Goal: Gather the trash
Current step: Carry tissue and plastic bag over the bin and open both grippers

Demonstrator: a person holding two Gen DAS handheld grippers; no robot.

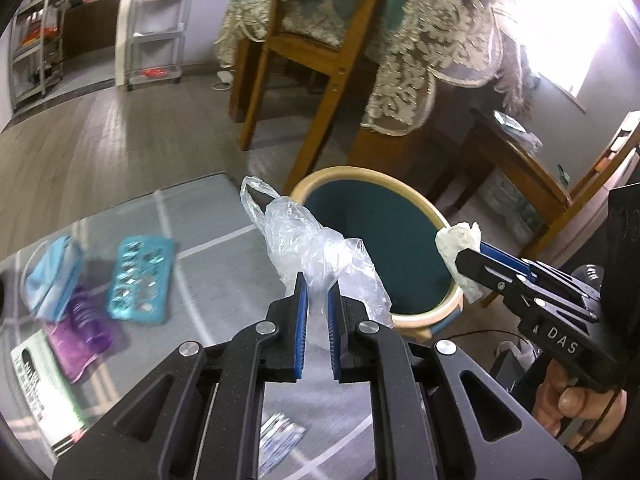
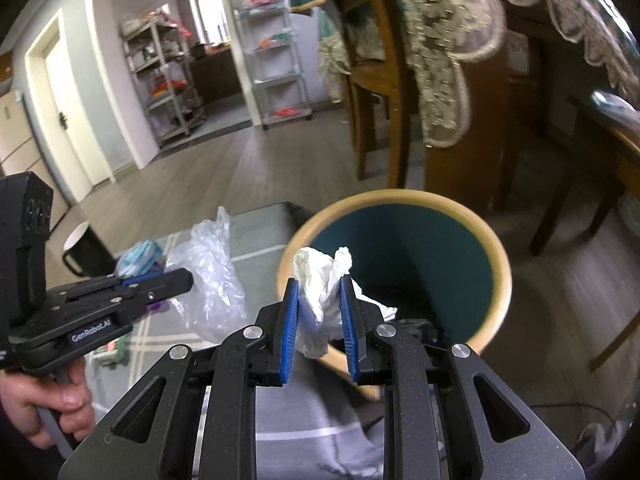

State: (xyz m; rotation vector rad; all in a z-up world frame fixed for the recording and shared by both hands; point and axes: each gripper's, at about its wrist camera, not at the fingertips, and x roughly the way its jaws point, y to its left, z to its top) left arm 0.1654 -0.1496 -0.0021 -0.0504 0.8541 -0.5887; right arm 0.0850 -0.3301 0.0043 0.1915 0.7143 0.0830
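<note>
The left gripper (image 1: pixel 318 300) reaches forward and slightly up toward the waste bin (image 1: pixel 448 304), its blue-padded fingers (image 1: pixel 301 312) pinched on the lower end of a crumpled clear plastic bag (image 1: pixel 316 252) that rises from between them and ends just beside the bin's near-left rim. The right gripper (image 2: pixel 320 300) is held level beside it, closer to the bin, with its blue pads (image 2: pixel 290 320) clamped on a wad of white tissue (image 2: pixel 320 280) that sits over the bin's near rim, at the edge of the dark green interior. Seen from the left wrist camera, the right gripper (image 1: pixel 460 258) comes in from the bin's right side, the tissue (image 1: pixel 458 244) touching or just above the tan rim, and the person's right hand (image 1: pixel 576 408) curls around the handle below; the body carries the raised letters "DAS". Seen from the right wrist camera, the left gripper (image 2: pixel 188 278) lies to the left of the bin with the bag (image 2: pixel 208 276) in front of it, the left hand (image 2: pixel 48 404) wraps the trigger grip, and the side of the housing reads "GenRobot.AI". Farther left of the bin, on the grey lined mat (image 1: pixel 208 272), lie a teal blister pack (image 1: pixel 140 280), a light blue face mask (image 1: pixel 50 276) and a purple packet (image 1: pixel 86 328); their print is too blurred to read.
</note>
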